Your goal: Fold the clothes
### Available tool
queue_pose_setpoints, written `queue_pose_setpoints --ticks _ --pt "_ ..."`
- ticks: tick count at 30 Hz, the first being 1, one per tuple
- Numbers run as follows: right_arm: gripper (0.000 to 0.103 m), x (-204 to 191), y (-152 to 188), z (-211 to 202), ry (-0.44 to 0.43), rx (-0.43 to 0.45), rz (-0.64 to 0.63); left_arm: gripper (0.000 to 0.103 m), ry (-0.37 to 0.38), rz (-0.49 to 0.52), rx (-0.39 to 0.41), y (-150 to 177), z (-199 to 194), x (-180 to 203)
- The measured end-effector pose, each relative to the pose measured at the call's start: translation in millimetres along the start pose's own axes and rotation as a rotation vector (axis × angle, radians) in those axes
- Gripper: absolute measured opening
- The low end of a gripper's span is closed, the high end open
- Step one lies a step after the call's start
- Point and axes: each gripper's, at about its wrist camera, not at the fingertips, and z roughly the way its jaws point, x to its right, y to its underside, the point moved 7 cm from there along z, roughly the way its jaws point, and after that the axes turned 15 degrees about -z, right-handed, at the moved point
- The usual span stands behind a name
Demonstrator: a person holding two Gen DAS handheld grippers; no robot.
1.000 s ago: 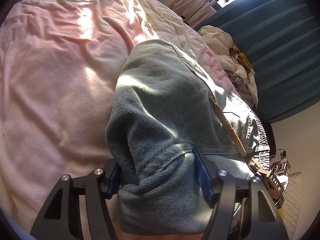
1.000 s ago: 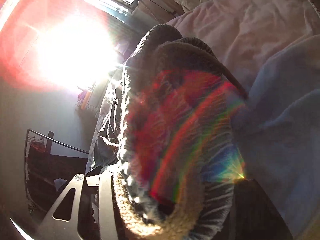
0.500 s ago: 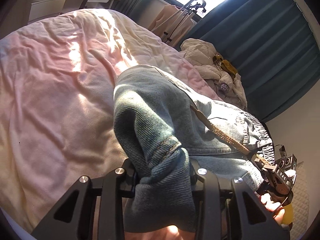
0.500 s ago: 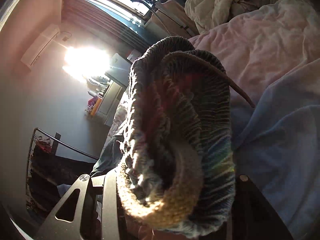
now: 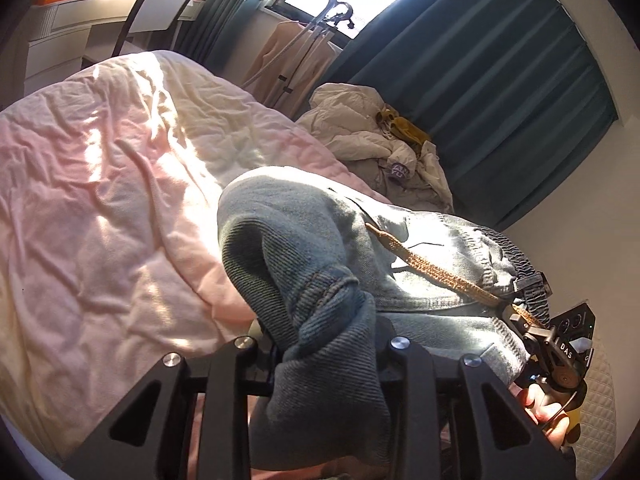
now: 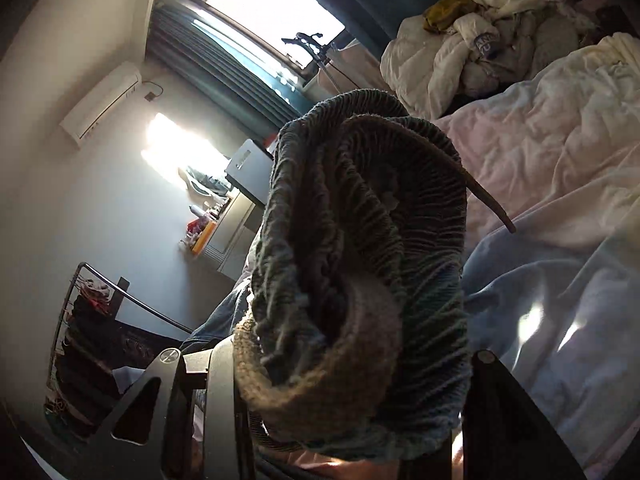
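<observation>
We see a pair of blue-grey denim trousers (image 5: 304, 240) held up off the bed (image 5: 100, 184), gathered in both tools at once. Our left gripper (image 5: 324, 344) is clamped on a bunched fold of the denim, the cloth squeezed between its two black fingers (image 5: 236, 364) and spilling down in front of them. From that fold the trousers stretch away to the elastic waistband (image 5: 516, 252), which lies on the far side of the fabric from the bed's pink cover. A brown woven drawstring (image 5: 432, 268) runs across the denim toward the waistband. There our right gripper (image 5: 560, 356) shows with a hand (image 5: 548, 408) around its handle.

In the right wrist view the ruffled waistband (image 6: 360, 240) fills the middle, rolled into a thick wad, with the drawstring (image 6: 484, 196) trailing off it over the bed (image 6: 560, 152). The right gripper (image 6: 356, 372) is closed on this wad, as far as we can judge; one finger (image 6: 216, 380) is plain at the left of the cloth, the other is mostly in shadow at its right. A pale blue cloth (image 6: 560, 320) lies on the bed just beside the waistband.

Beyond the bed, against the dark teal curtain (image 5: 500, 92), sits a heap of white clothing (image 5: 372, 136) with something mustard yellow on top. A clothes rack (image 5: 312, 40) stands by the window behind the bed.
</observation>
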Motion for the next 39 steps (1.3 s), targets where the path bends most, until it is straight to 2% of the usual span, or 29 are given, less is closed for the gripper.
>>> queue_pose_setpoints --ticks 3,13,18,20,22,24,32,39 --pt "0.036 13 -20 -31 0.023 0.047 0.011 0.030 0.029 0.040 -0.008 12 2 35" --pt "0.036 50 -46 -161 0.129 0.187 0.020 0.030 0.141 0.167 -0.072 74 24 145" --pt "0.036 77 -44 -223 0.197 0.241 0.031 0.030 0.179 0.224 -0.129 111 43 192" --pt "0.036 88 -39 -247 0.173 0.240 0.029 0.030 0.194 0.246 -0.152 126 51 211" --pt "0.036 96 -38 -266 0.187 0.257 0.040 0.030 0.207 0.278 -0.174 141 60 231" --pt "0.036 116 -44 -306 0.215 0.283 0.052 0.030 0.223 0.315 -0.195 157 69 252" --pt "0.036 169 -18 -414 0.370 0.408 0.099 0.030 0.314 0.462 -0.306 235 116 335" --pt "0.036 208 30 -468 0.545 0.474 0.132 0.030 0.390 0.565 -0.454 313 174 370"
